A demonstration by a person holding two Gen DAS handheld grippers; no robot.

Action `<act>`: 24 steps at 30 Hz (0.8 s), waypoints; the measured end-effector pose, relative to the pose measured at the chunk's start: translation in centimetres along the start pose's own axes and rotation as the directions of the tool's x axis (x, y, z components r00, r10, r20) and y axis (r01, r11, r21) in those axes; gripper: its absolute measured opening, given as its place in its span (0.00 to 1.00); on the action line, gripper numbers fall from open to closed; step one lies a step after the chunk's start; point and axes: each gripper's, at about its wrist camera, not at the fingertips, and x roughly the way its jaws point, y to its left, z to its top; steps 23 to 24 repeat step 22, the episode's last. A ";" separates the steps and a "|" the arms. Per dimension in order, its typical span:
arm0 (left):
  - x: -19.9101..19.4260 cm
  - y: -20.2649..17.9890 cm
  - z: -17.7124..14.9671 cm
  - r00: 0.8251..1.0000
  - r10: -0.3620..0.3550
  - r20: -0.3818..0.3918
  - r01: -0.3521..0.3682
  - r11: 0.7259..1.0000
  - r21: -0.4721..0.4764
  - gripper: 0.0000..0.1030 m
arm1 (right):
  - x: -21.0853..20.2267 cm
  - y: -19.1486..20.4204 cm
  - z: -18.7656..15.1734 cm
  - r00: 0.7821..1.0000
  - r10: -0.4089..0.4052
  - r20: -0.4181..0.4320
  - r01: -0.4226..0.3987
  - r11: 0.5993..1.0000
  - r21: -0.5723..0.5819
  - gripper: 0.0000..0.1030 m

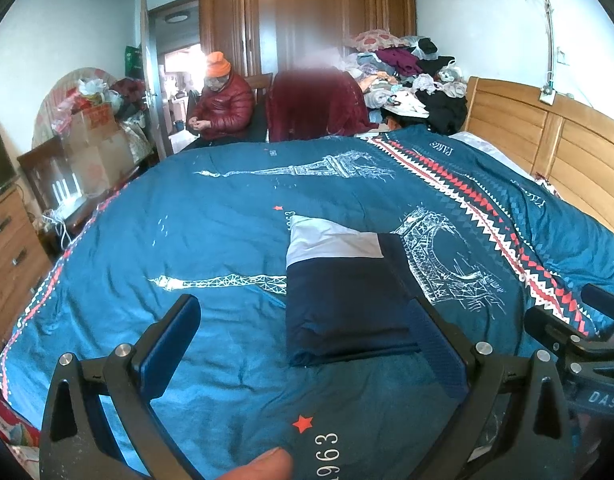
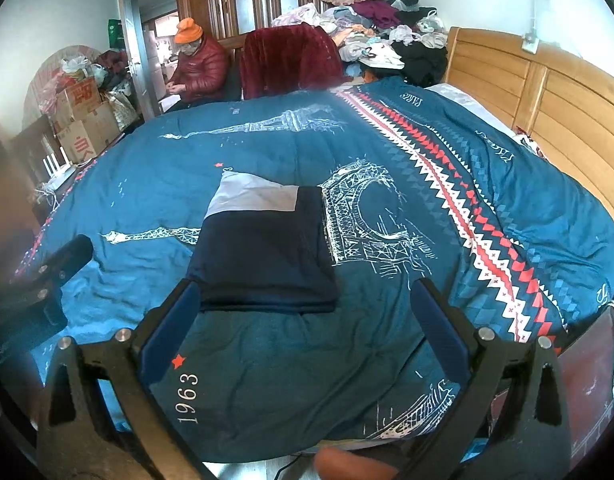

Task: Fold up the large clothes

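Observation:
A folded garment (image 1: pixel 347 300) (image 2: pixel 267 252), dark navy with a light grey far end, lies flat in the middle of the blue quilt (image 1: pixel 211 216) (image 2: pixel 267 360). My left gripper (image 1: pixel 307 320) is open above the quilt, its right finger beside the garment's near right edge, nothing between the fingers. My right gripper (image 2: pixel 307 300) is also open and empty, its left finger at the garment's near left corner. The right gripper shows at the right edge of the left wrist view (image 1: pixel 579 332), and the left gripper at the left edge of the right wrist view (image 2: pixel 47 276).
A wooden headboard (image 1: pixel 547 136) (image 2: pixel 547 92) bounds the bed on the right. A clothes pile (image 1: pixel 411 80) (image 2: pixel 387 36) and a dark red blanket over a chair (image 1: pixel 311 108) stand beyond the far edge, near a seated person in an orange hat (image 1: pixel 223 100). Boxes and drawers (image 1: pixel 11 256) line the left.

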 end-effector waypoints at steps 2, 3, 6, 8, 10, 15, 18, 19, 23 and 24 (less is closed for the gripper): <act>0.1 0.0 0.0 1.000 0.001 0.000 -0.001 1.000 -0.001 1.00 | 0.0 -0.1 0.1 1.000 0.002 0.000 -0.002 1.000 -0.001 1.00; 0.0 0.0 0.0 1.000 0.001 0.000 -0.001 1.000 0.000 1.00 | 0.0 -0.1 0.1 1.000 0.003 0.000 -0.003 1.000 -0.001 1.00; 0.0 0.2 -0.2 1.000 0.003 0.006 -0.003 1.000 -0.004 1.00 | 0.1 -0.1 0.3 1.000 0.002 0.005 -0.002 1.000 -0.003 1.00; -0.1 0.3 -0.3 1.000 0.006 0.009 -0.006 1.000 -0.007 1.00 | 0.2 -0.1 0.3 1.000 0.009 0.001 -0.009 1.000 -0.002 1.00; 0.0 0.4 -0.5 1.000 0.006 0.014 -0.005 1.000 -0.010 1.00 | 0.3 0.1 0.5 1.000 0.002 0.004 -0.002 1.000 -0.005 1.00; 0.1 0.5 -0.9 1.000 0.005 0.010 -0.005 1.000 -0.018 1.00 | 0.4 0.1 0.4 1.000 0.013 0.000 -0.013 1.000 -0.003 1.00; 0.0 0.5 -1.0 1.000 0.011 0.014 -0.011 1.000 -0.012 1.00 | 0.6 0.3 0.4 0.999 0.040 -0.006 -0.040 0.999 -0.001 1.00; 0.0 0.5 -1.0 1.000 0.012 0.015 -0.012 1.000 -0.011 1.00 | 0.7 0.3 0.5 0.999 0.040 -0.004 -0.040 0.999 0.003 1.00; -0.2 0.6 -1.1 1.000 0.008 0.025 -0.008 1.000 -0.018 1.00 | 0.6 0.4 0.4 1.000 0.024 0.011 -0.024 1.000 -0.007 1.00; -0.2 0.6 -1.1 1.000 0.008 0.025 -0.008 1.000 -0.018 1.00 | 0.6 0.4 0.4 1.000 0.024 0.011 -0.024 1.000 -0.007 1.00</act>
